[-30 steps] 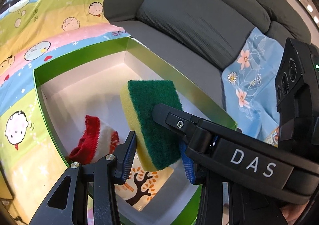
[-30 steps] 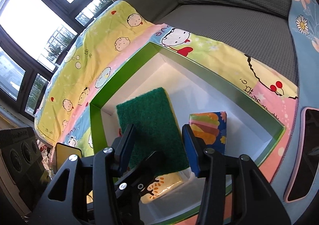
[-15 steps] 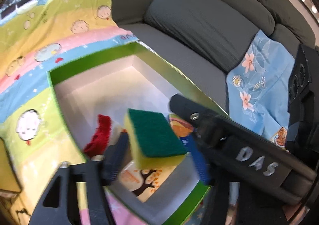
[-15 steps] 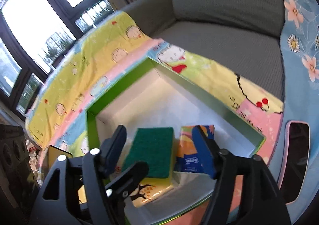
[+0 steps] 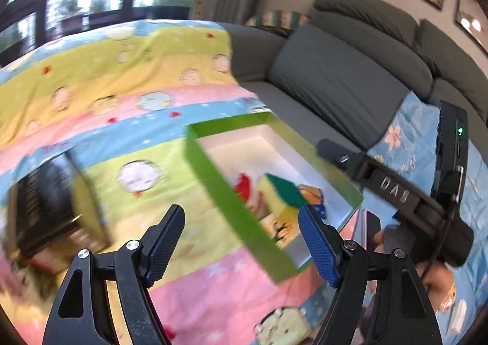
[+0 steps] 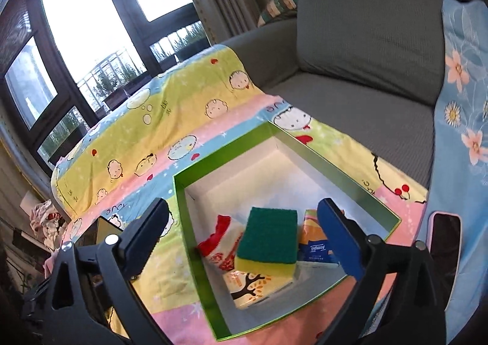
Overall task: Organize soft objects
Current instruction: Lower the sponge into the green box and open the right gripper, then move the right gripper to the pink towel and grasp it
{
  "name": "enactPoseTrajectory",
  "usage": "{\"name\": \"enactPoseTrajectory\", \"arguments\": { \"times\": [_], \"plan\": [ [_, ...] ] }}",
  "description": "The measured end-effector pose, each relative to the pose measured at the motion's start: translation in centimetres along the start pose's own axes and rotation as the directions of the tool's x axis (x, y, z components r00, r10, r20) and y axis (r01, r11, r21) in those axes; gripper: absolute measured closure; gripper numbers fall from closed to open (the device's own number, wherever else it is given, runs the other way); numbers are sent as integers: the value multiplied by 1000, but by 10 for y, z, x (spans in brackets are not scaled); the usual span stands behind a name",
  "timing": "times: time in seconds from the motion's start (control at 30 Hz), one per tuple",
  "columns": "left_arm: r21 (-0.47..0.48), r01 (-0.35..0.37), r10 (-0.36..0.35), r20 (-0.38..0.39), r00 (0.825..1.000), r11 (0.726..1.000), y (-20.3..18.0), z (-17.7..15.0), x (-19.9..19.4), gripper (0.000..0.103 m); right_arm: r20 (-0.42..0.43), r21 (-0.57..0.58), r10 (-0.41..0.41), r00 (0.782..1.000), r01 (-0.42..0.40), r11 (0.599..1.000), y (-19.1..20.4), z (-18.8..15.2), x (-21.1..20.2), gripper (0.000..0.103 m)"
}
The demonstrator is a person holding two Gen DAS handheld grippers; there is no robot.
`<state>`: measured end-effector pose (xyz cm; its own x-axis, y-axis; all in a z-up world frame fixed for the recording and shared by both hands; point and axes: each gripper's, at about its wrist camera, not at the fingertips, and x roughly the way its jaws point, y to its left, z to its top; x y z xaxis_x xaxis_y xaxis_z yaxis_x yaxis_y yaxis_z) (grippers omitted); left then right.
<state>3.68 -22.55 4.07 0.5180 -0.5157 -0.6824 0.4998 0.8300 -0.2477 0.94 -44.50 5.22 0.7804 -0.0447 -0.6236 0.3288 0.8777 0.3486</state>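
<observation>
1. Grey sofa (image 6: 360, 91) by tall windows, draped with a cartoon-print blanket (image 6: 170, 119); blue floral cloth (image 6: 463, 119) to the right.
2. Green box (image 6: 195, 241) with white interior resting on the blanket.
3. Inside, at the near end: sponge (image 6: 268, 241), green side up, lying between a red-and-white cloth (image 6: 218, 238) and a tissue pack (image 6: 314, 248), partly over a printed packet (image 6: 250, 284).
4. Left gripper (image 5: 241, 241) spread wide, holding nothing, outside the box, view blurred.
5. Right gripper (image 6: 244, 235) spread wide, empty, above the box's near end.
6. Phone (image 6: 445, 235) on the floral cloth beside the box.
</observation>
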Motion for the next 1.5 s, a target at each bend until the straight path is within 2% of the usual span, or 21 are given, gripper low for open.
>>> {"name": "enactPoseTrajectory", "arguments": {
  "times": [0.1,0.23,0.37,0.43,0.53,0.63,0.77,0.83,0.9,0.97,1.03,1.07,1.2,1.3,1.33,1.37,1.4,1.43,1.47,1.5],
  "plan": [
    [-63,-65,67,32,997,996,23,-15,-25,21,15,-25,15,1000,-14,1000,11,-2,-6,3],
    [-190,-126,143,74,987,974,64,-43,-65,21,36,-58,20,999,-18,998,30,-9,-14,1],
    [-321,-216,261,103,960,922,97,-82,-100,21,32,-113,37,999,-33,993,51,-15,-15,1],
    [-384,-222,276,93,957,896,115,-100,-110,21,29,-145,46,999,-42,989,62,-19,-15,1],
    [-493,-230,307,79,949,839,139,-123,-121,21,10,-187,70,997,-67,980,79,-27,-14,1],
    [-515,-268,341,50,939,814,149,-139,-125,21,-14,-229,95,995,-96,969,96,-36,-15,1],
    [-539,-311,403,57,914,783,163,-159,-140,21,-57,-287,153,987,-163,944,121,-49,-18,1],
    [-563,-334,439,59,896,756,172,-167,-148,21,-84,-300,195,977,-212,930,129,-54,-20,1],
    [-578,-372,481,41,876,726,179,-172,-155,21,-141,-291,262,955,-293,911,140,-60,-20,1],
    [-589,-384,496,33,868,711,186,-174,-158,21,-245,-230,422,873,-475,850,150,-67,-21,1],
    [-614,-377,496,28,868,694,194,-179,-164,21,-304,-203,504,808,-572,795,164,-76,-22,1],
    [-625,-369,494,31,869,688,197,-181,-166,21,-319,-220,509,799,-585,780,175,-82,-23,2],
    [-668,-367,507,19,862,648,210,-190,-176,21,-346,-315,496,796,-597,738,222,-109,-29,3],
    [-702,-377,529,-1,849,604,221,-197,-181,21,-399,-350,486,778,-619,703,263,-126,-23,17],
    [-717,-375,537,-2,843,587,225,-199,-184,21,-420,-370,474,774,-623,689,278,-131,-21,30],
    [-722,-378,542,-5,840,579,227,-201,-186,21,-433,-383,465,772,-624,681,293,-136,-18,37],
    [-723,-381,544,-8,839,576,229,-202,-187,21,-450,-383,462,764,-632,674,306,-139,-14,37],
    [-726,-383,548,-11,837,571,232,-204,-189,21,-482,-377,459,746,-649,661,324,-144,-7,37],
    [-733,-381,550,-12,835,564,234,-206,-192,21,-497,-378,453,740,-654,655,336,-147,-4,37],
    [-744,-376,550,-14,835,552,237,-208,-194,21,-500,-387,442,745,-649,655,345,-149,0,36]
  ]
}}
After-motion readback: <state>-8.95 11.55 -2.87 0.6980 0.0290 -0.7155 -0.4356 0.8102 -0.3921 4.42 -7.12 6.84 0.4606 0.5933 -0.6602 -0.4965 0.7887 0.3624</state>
